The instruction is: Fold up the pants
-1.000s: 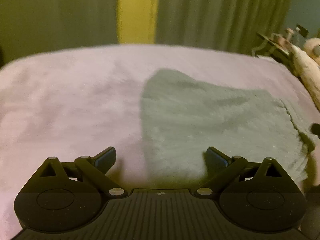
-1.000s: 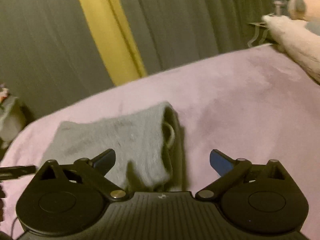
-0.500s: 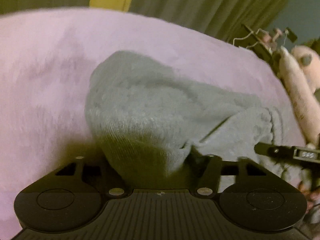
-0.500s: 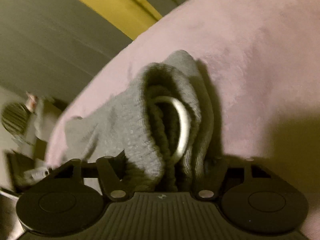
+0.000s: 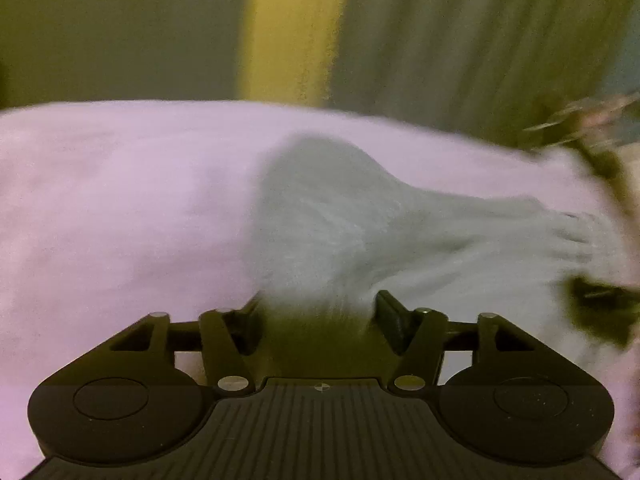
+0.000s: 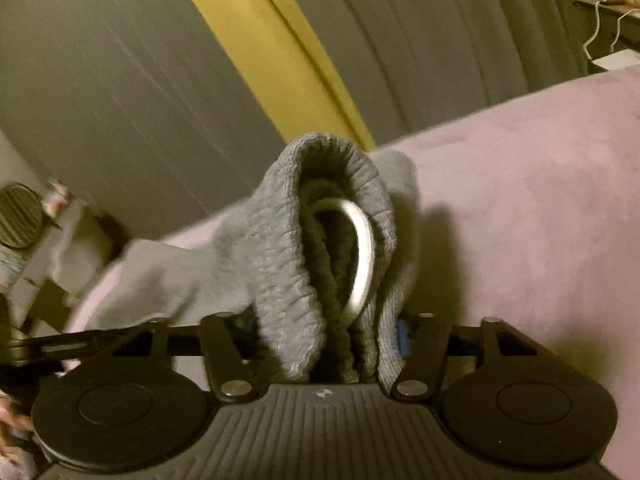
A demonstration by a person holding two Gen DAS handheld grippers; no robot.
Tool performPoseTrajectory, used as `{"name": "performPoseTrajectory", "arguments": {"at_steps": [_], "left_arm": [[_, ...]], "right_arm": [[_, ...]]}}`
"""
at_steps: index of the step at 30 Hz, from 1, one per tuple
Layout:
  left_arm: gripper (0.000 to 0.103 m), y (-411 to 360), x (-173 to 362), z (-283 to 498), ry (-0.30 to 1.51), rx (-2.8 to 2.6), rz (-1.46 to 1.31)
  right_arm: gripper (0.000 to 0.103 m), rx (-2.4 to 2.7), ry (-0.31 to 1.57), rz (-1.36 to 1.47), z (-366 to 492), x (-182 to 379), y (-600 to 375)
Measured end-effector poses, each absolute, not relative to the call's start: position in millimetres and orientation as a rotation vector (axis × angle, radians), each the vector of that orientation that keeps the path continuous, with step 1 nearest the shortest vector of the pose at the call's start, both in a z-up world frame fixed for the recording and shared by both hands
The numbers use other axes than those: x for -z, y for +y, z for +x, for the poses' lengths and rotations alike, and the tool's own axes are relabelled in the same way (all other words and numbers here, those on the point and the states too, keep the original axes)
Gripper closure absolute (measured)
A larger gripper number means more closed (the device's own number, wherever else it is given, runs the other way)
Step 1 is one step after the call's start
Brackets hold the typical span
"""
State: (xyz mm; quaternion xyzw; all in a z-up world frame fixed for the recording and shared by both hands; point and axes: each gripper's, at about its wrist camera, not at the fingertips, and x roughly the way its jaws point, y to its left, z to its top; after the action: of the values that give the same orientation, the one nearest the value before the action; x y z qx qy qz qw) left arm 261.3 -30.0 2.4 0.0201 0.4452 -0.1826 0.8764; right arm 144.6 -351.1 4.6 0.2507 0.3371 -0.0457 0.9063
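Note:
The grey knitted pants (image 5: 340,228) lie on a pink blanket (image 5: 120,208). My left gripper (image 5: 318,312) is shut on one end of the pants; the cloth bunches between its fingers and stretches away to the right. My right gripper (image 6: 326,340) is shut on the gathered elastic waistband (image 6: 288,240), which stands up in a loop with a pale label strip (image 6: 362,256) inside. The rest of the pants trails left in the right wrist view (image 6: 160,276). The left wrist view is motion-blurred.
Grey curtains (image 6: 120,80) with a yellow strip (image 6: 272,48) hang behind the bed. A shelf with a white cable (image 6: 604,16) stands at the far right. Blurred clutter (image 5: 592,128) sits at the bed's right edge.
Both grippers went from open above the pants to shut on them. Now both have lifted their ends, and the left view has swung back up toward the curtains.

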Motion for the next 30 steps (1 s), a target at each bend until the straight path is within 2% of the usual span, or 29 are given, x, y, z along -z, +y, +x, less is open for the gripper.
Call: {"name": "performPoseTrajectory", "arguments": {"at_steps": [2, 5, 8, 10, 11, 14, 15, 17, 19, 21, 22, 24, 30], "left_arm": [[0.017, -20.0, -0.6, 253.4, 0.886, 0.29, 0.117], [0.009, -1.5, -2.3, 226.0, 0.826, 0.262, 0.068], [0.008, -9.5, -0.7, 207.4, 0.843, 0.342, -0.044], [0.007, -19.0, 5.6, 196.9, 0.862, 0.388, -0.041], [0.007, -21.1, 11.6, 192.7, 0.878, 0.394, -0.011], [0.005, -21.7, 28.8, 189.8, 0.934, 0.331, 0.025], [0.005, -12.6, 28.7, 188.4, 0.936, 0.319, -0.002], [0.005, 7.6, 26.0, 179.5, 0.918, 0.251, -0.036], [0.005, 22.1, 21.8, 162.4, 0.885, 0.183, -0.058], [0.005, 33.3, 21.9, 144.8, 0.881, 0.133, -0.096], [0.005, 36.1, 22.5, 137.1, 0.898, 0.122, -0.107], [0.005, 34.4, 23.4, 122.1, 0.932, 0.144, -0.114], [0.005, -1.1, 23.6, 78.5, 0.95, 0.204, 0.033]], "right_arm": [[0.026, 0.268, 0.741, 0.384, 152.6, -4.9, -349.7], [0.021, 0.377, 0.641, 0.259, 130.6, -23.4, -332.9], [0.023, 0.215, 0.548, 0.367, 108.3, -35.2, -310.6], [0.038, 0.129, 0.503, 0.372, 101.1, -37.6, -288.6], [0.055, 0.1, 0.497, 0.368, 100.3, -35.6, -280.0], [0.062, 0.105, 0.601, 0.35, 106.4, -8.2, -266.4], [0.073, 0.137, 0.672, 0.323, 107.4, 6.4, -267.8], [0.076, 0.137, 0.721, 0.259, 101.6, 19.3, -260.9], [0.067, 0.134, 0.691, 0.209, 92.6, 5.9, -249.3], [0.005, 0.147, 0.665, 0.202, 61.9, -4.1, -248.7], [0.002, 0.161, 0.657, 0.205, 46.2, -7.1, -251.0], [0.002, 0.148, 0.65, 0.196, 24.0, -6.8, -237.9], [0.002, 0.154, 0.795, 0.182, 5.5, 18.9, -212.5]]}}
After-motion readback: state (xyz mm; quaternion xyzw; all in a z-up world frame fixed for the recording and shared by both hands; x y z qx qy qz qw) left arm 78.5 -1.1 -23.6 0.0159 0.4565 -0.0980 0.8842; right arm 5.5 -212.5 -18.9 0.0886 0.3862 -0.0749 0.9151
